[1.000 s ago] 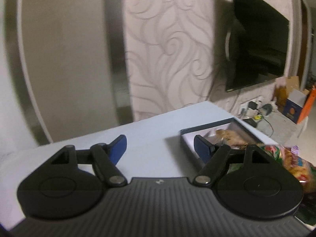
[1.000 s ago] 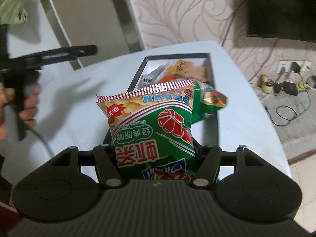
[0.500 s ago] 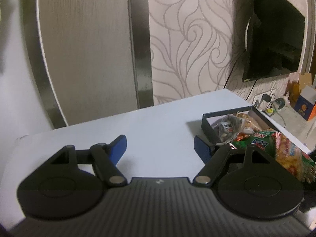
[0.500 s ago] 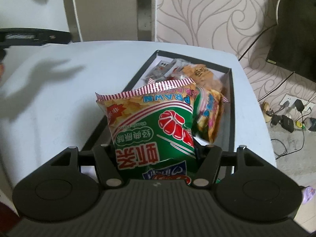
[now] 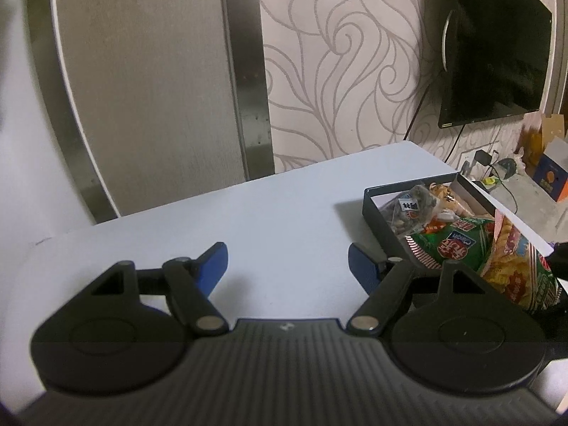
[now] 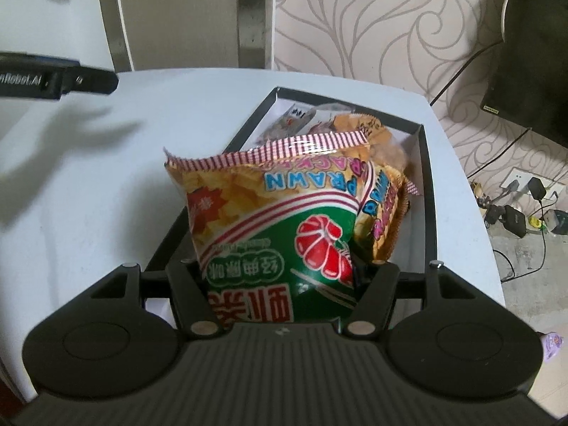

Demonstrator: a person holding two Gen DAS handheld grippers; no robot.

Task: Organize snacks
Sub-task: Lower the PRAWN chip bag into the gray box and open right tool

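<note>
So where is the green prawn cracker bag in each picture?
Left wrist view: the prawn cracker bag sits far right, over the near end of the black box.
Right wrist view: the bag fills the centre, clamped in the right gripper.
Shared landmark: the black box of snacks.

1. I see dim, even indoor light with a cool cast; the white table [image 5: 284, 213] reads bluish-grey.
2. On the right wrist view, soft shadows spread across the table's left edge.
3. Both fisheye views bend the wall lines and darken at the corners.
4. The prawn cracker bag [image 6: 277, 220] carries mild glare and stays sharp; the far wall is softer.
</note>
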